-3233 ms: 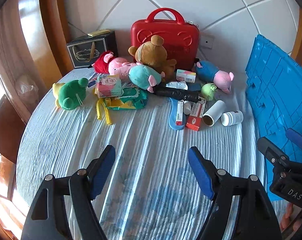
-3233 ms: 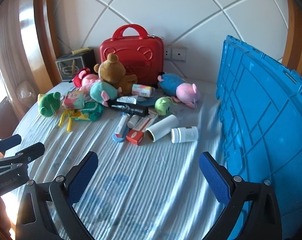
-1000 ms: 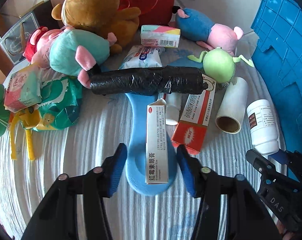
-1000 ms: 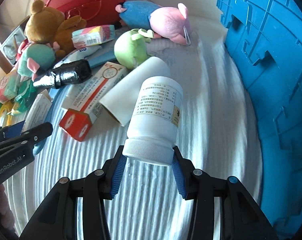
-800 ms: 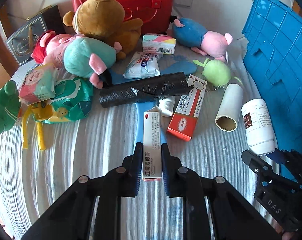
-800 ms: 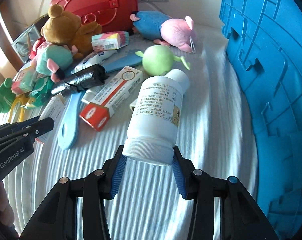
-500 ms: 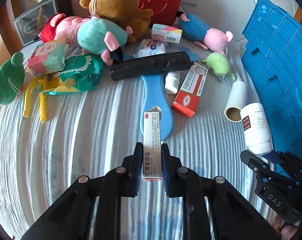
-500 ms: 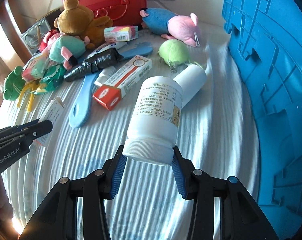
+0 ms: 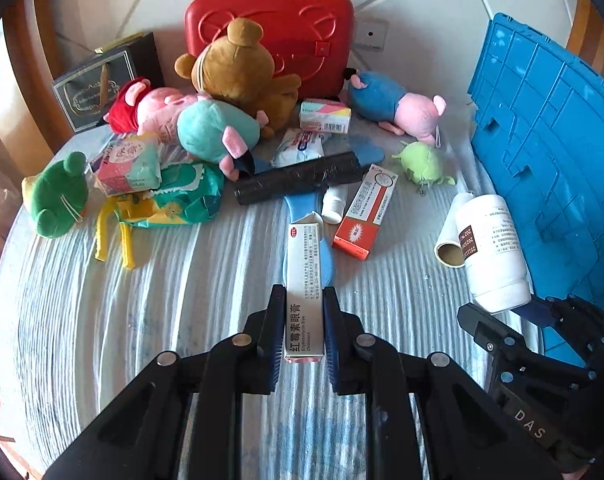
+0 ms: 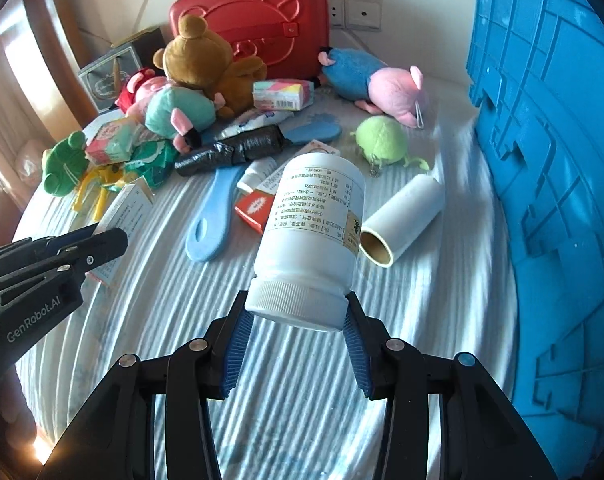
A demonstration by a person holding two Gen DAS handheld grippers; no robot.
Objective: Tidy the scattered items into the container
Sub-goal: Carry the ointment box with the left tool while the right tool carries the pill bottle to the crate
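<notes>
Ointment box point(image 9: 304, 280) clamped in left fingers point(image 9: 275, 320), white bottle point(image 10: 314, 240) clamped in right fingers point(image 10: 352, 336), bottle's cap only in right view

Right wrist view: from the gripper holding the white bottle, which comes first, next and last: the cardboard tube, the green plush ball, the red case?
1. Cardboard tube, lying just right of the white bottle held by the right gripper.
2. Green plush ball, farther back.
3. Red case, against the wall.
</notes>
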